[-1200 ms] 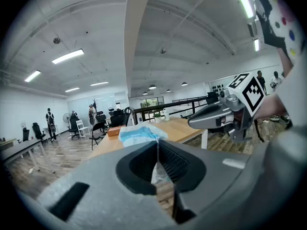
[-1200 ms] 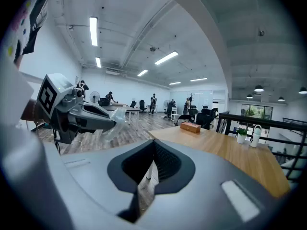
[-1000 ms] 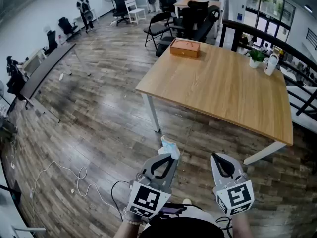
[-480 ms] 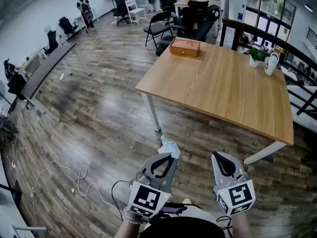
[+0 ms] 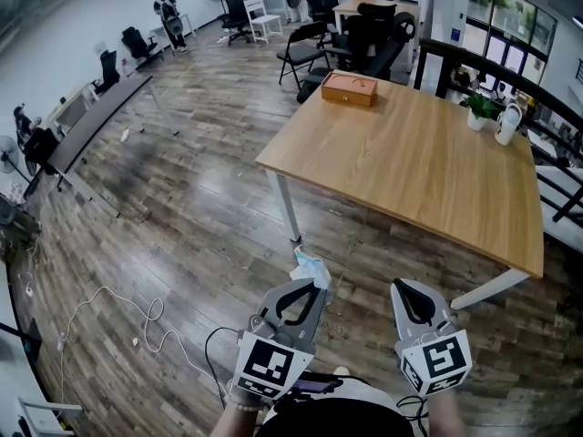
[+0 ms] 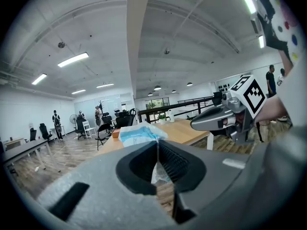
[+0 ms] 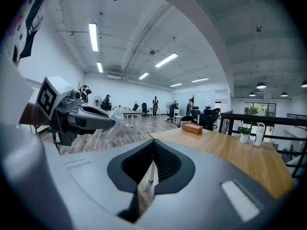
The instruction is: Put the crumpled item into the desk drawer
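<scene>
Well, little changed: left gripper (image 5: 315,286) stays clamped on the wad (image 5: 310,266), right gripper (image 5: 398,289) closed empty; I see no drawer.

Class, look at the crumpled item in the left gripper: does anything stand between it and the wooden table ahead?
Nothing visible does. The left gripper is shut on the crumpled item, and only bare floor lies between it and the table. No drawer shows on the table from here.

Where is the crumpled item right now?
The crumpled item is clamped in the tip of the left gripper, low centre in the head view, over the floor just short of the near leg of the wooden table.
</scene>
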`<move>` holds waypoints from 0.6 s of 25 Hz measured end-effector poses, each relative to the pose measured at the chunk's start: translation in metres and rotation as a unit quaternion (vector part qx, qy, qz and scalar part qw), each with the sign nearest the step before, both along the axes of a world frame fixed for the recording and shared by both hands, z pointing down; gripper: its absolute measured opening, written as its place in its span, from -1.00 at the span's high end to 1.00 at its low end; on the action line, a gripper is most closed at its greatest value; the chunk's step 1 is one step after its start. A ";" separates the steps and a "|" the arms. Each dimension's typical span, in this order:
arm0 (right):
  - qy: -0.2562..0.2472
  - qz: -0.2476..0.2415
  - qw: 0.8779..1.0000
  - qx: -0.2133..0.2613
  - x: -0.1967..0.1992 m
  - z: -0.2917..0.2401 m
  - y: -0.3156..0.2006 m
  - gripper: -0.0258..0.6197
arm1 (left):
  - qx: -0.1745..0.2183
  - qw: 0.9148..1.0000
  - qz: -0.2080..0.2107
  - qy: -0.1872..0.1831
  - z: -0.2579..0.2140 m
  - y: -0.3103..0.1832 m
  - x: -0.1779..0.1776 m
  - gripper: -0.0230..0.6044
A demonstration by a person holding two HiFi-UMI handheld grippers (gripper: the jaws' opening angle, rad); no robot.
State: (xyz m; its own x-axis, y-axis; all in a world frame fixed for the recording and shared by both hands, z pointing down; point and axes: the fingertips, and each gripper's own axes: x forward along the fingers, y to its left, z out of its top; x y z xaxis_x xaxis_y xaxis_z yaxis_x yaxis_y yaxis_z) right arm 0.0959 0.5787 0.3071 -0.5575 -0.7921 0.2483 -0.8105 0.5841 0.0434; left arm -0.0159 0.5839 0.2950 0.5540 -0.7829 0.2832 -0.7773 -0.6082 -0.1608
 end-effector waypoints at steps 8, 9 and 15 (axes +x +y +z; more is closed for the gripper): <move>0.001 -0.013 1.000 0.009 0.020 -0.001 0.002 0.92 | 0.011 1.000 -0.014 -0.012 -0.002 0.002 0.020 0.86; -0.001 -0.014 1.000 0.011 0.024 -0.001 0.001 0.92 | 0.012 1.000 -0.014 -0.010 -0.003 0.002 0.024 0.86; -0.009 -0.014 1.000 0.013 0.037 -0.001 0.000 0.92 | 0.021 1.000 -0.006 -0.014 -0.006 0.002 0.041 0.86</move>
State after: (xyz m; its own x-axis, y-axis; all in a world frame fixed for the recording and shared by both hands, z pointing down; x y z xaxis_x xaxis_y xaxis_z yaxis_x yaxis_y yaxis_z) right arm 0.1329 0.5783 0.3058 -0.5843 -0.7816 0.2185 -0.7941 0.6061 0.0448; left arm 0.0254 0.5863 0.2890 0.5369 -0.8008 0.2655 -0.7794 -0.5913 -0.2073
